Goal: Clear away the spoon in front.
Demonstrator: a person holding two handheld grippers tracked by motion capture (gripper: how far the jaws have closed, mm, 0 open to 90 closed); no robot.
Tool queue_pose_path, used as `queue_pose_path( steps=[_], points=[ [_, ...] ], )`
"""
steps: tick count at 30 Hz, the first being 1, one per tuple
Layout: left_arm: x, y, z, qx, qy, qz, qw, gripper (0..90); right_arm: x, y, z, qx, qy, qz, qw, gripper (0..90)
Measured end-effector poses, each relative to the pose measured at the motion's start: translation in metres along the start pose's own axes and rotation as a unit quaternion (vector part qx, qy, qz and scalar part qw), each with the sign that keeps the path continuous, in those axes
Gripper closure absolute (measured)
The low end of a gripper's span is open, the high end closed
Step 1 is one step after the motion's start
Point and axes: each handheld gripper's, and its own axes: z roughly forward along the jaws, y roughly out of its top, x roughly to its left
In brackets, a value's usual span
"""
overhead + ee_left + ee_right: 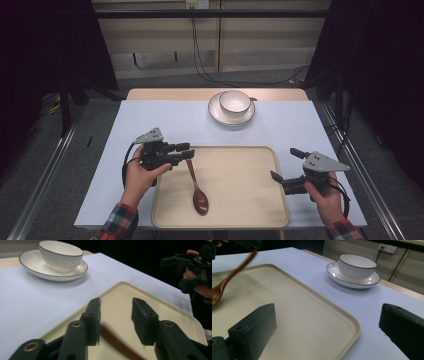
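Wooden spoon (pixel 196 187), rounded-rect. beige tray (pixel 240 210)

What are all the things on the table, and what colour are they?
Tray: one, cream, on the near middle of the table.
Spoon: one, brown wood, bowl end resting in the tray, handle pointing toward the left gripper.
Bowl: one, white with a dark rim, sitting on the saucer.
Saucer: one, white with a dark rim, at the far middle of the table.
Table cover: one, pale blue, over the wooden table.
Left gripper: one, black, at the tray's left edge, fingers around the spoon handle's end with a gap showing.
Right gripper: one, black, at the tray's right edge, fingers wide apart, empty.
Hands: two, with plaid sleeves.
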Motion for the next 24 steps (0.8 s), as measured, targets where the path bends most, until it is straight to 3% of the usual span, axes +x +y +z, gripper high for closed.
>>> queue_pose_path(
  steps=[12, 17, 24],
  points=[
    [0.005, 0.001, -0.007, -0.022, 0.036, -0.003, 0.9991, 30.0, 0.0, 0.0, -0.001, 0.002, 0.003, -0.007, 1.0, 0.8],
    [0.005, 0.001, -0.013, -0.018, 0.038, 0.002, 0.9991, 25.7, 0.0, 0.0, 0.0, 0.0, 0.003, -0.004, 1.0, 0.8],
    [0.008, -0.002, -0.022, -0.032, 0.041, -0.012, 0.9986, 21.5, -0.001, 0.001, 0.003, -0.001, 0.009, -0.006, 0.9999, 0.8]
  ],
)
